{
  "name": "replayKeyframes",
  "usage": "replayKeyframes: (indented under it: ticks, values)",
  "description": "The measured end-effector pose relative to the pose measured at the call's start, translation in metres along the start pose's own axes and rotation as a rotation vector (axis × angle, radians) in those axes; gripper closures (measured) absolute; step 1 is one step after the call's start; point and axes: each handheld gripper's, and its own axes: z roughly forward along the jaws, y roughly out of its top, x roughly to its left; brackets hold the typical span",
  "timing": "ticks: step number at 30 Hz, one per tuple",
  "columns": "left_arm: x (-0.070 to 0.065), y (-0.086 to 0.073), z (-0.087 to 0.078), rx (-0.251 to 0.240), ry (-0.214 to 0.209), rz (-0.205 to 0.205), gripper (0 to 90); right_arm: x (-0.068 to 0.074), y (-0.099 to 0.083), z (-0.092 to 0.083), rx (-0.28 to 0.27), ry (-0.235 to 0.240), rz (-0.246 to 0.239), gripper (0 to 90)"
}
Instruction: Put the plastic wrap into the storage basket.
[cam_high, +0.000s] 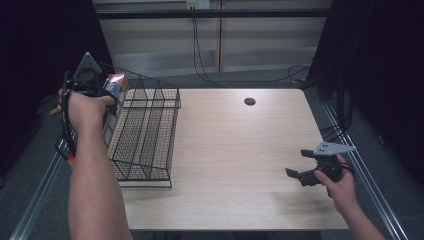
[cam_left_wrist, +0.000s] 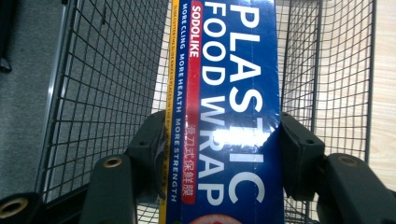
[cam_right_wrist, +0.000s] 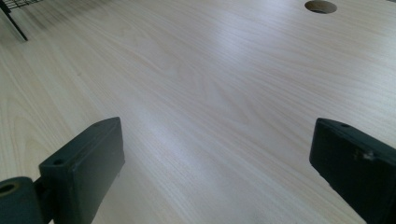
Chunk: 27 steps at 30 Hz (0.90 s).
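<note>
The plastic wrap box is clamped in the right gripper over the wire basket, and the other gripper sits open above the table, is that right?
Wrong gripper. The plastic wrap box is clamped in the left gripper over the wire basket, as the left gripper view shows. The right gripper is the one open above the table.

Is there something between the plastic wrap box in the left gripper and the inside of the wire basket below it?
Nothing visible does. The left gripper is shut on the plastic wrap box, held over the wire basket. The basket is open on top and looks empty beneath the box.
</note>
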Motion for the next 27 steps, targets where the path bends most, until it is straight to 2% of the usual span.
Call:
replayKeyframes:
  ticks: [2,12,27]
  values:
    - [0.0,-0.001,0.004,0.005,-0.005,-0.011,43.3,0.0,0.0,0.0,0.0,0.001,-0.007,3.1]
    - [-0.001,-0.003,0.017,0.024,-0.005,-0.006,43.1,0.001,0.0,0.001,0.005,0.003,-0.002,3.1]
    - [0.001,0.0,0.025,0.048,-0.013,-0.005,42.8,0.001,-0.001,0.002,0.008,0.003,-0.007,3.1]
